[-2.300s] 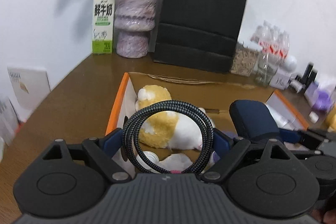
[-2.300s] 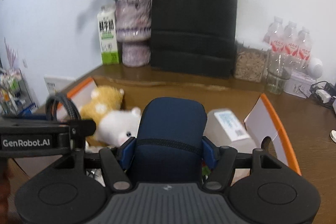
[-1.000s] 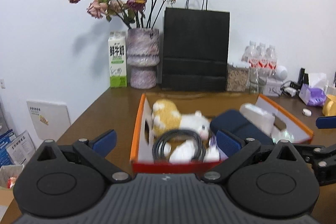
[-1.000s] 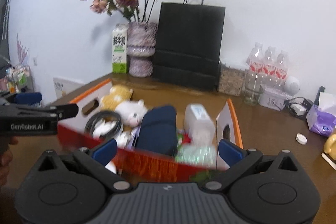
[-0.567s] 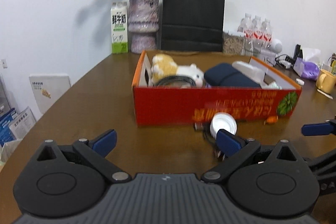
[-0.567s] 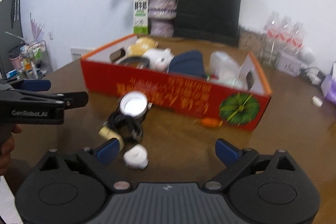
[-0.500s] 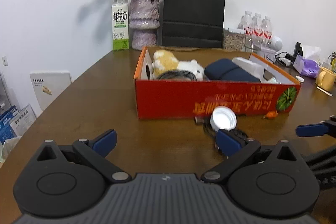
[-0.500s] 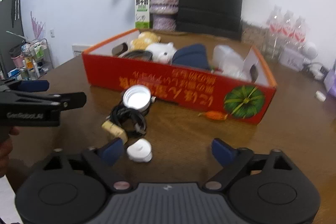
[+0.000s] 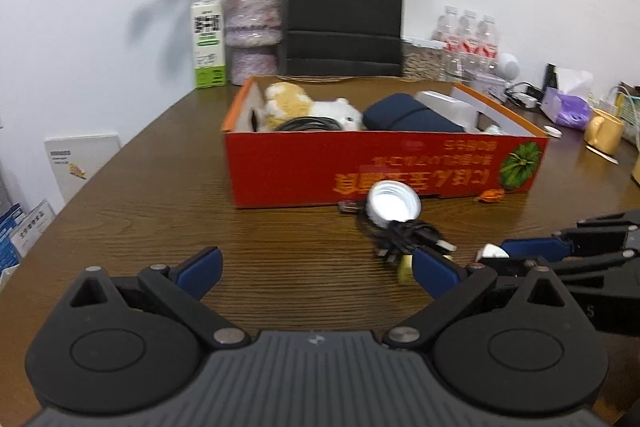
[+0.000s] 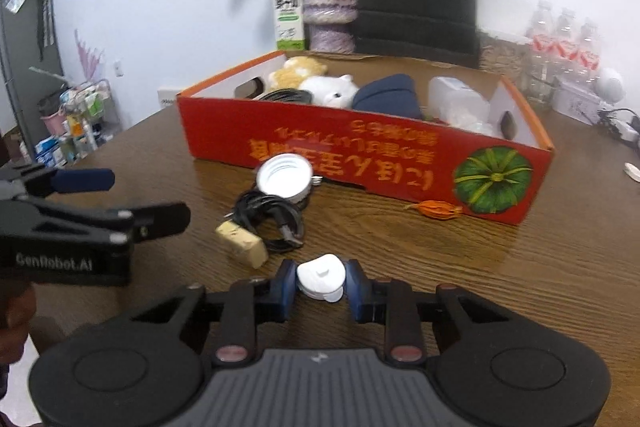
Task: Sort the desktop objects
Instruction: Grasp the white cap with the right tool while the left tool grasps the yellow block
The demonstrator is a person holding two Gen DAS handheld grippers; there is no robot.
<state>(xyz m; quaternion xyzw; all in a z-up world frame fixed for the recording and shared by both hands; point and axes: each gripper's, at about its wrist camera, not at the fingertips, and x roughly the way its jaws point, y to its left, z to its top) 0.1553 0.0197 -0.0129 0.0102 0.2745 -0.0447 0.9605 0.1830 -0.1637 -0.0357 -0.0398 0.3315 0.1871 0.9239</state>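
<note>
In the red box (image 9: 384,163) lie plush toys (image 9: 308,107), a cable, apparently a navy pouch (image 9: 408,117); left gripper (image 9: 316,267) gapes empty, right gripper (image 10: 320,283) fingers closing around a white cap (image 10: 321,277).

- The left gripper (image 9: 316,269) has a matte black body, a ribbed grey centre plate, two round black discs, silver pivot screws and blue finger pads.
- The right gripper (image 10: 320,283) is built alike, with reddish pivot screws.
- White "GenRobot.AI" lettering marks the left gripper's side.
</note>
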